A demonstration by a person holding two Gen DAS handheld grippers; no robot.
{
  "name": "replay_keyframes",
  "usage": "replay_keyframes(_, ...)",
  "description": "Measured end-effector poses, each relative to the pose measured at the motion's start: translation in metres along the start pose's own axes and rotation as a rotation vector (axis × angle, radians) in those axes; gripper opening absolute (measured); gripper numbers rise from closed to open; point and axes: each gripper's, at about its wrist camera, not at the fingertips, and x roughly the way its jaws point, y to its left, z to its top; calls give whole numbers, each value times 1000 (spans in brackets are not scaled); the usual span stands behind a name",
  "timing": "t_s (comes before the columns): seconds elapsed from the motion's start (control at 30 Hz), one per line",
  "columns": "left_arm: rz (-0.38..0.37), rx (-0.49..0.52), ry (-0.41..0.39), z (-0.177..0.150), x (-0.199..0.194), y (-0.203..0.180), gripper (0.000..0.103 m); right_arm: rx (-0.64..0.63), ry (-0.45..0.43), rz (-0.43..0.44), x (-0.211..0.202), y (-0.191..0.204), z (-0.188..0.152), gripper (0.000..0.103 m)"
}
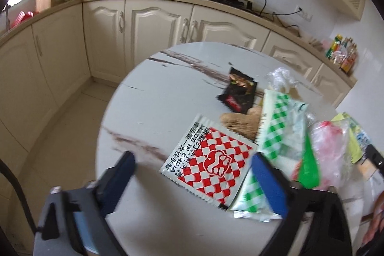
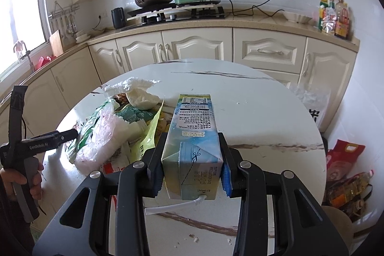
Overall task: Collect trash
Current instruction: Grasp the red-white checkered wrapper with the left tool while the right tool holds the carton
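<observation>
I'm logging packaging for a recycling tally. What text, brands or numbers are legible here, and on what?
"GenRobot.AI": on the arm of the left gripper, seen from the right wrist.
Red checked wrapper: large Chinese or Japanese print, upside down, not reliably readable.
Milk carton, in the right gripper: a printed date and fine Chinese print, too small.
Black wrapper: blurred.

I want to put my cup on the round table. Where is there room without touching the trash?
Bare room lies on the white marbled round table to the right of the blue-green drink carton held by the right gripper. The far edge toward the cream cabinets is bare too. It is crowded around the red-checked wrapper, green-checked wrapper and clear plastic bag.
</observation>
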Motion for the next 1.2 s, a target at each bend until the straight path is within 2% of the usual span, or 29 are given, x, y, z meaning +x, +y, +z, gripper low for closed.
replay_keyframes(0.03, 63, 44, -6, -1, 1, -4, 61, -1, 0, -1, 0, 1, 0, 36)
replay_keyframes(0.07, 88, 80, -17, -3, 3, -5, 62, -1, 0, -1, 0, 1, 1, 36)
replay_keyframes(0.2, 66, 82, -4, -3, 11, -4, 62, 2, -6, -4, -2, 3, 2, 36)
replay_keyframes(0.23, 67, 95, 2, -4, 13, -5, 64, 0, -4, -1, -2, 2, 2, 36)
replay_keyframes(0.3, 75, 118, 13, -3, 15, -9, 78, -6, -6, 2, -4, 4, 2, 36)
replay_keyframes(0.33, 93, 120, 16, -3, 15, -12, 89, -11, -9, -1, -5, 6, 2, 36)
replay_keyframes(0.5, 58, 162, 11, -3, 9, -34, 91, -15, -2, -6, -6, 7, 3, 36)
replay_keyframes(0.63, 40, 175, 19, -6, 6, -36, 92, -15, -2, -2, -7, 9, 3, 36)
replay_keyframes(0.7, 30, 180, 16, -7, 4, -34, 90, -16, -1, 0, -7, 9, 2, 37)
replay_keyframes(0.73, 26, 182, 12, -7, 2, -31, 84, -16, -1, 3, -7, 10, 2, 37)
replay_keyframes(0.77, 19, 183, 2, -8, 1, -32, 70, -18, -2, 4, -8, 10, 3, 37)
replay_keyframes(0.83, 9, 180, -9, -8, -4, -29, 53, -19, -4, 6, -9, 12, 3, 37)
replay_keyframes(0.9, 6, 180, -10, -9, -8, -25, 52, -20, -8, 10, -10, 13, 4, 37)
replay_keyframes(1.07, -14, 190, -30, -15, -14, -26, 37, -28, -25, 17, -18, 15, 6, 36)
replay_keyframes(1.2, -41, 160, -41, -22, -18, -19, 33, -40, -38, 25, -25, 19, 8, 36)
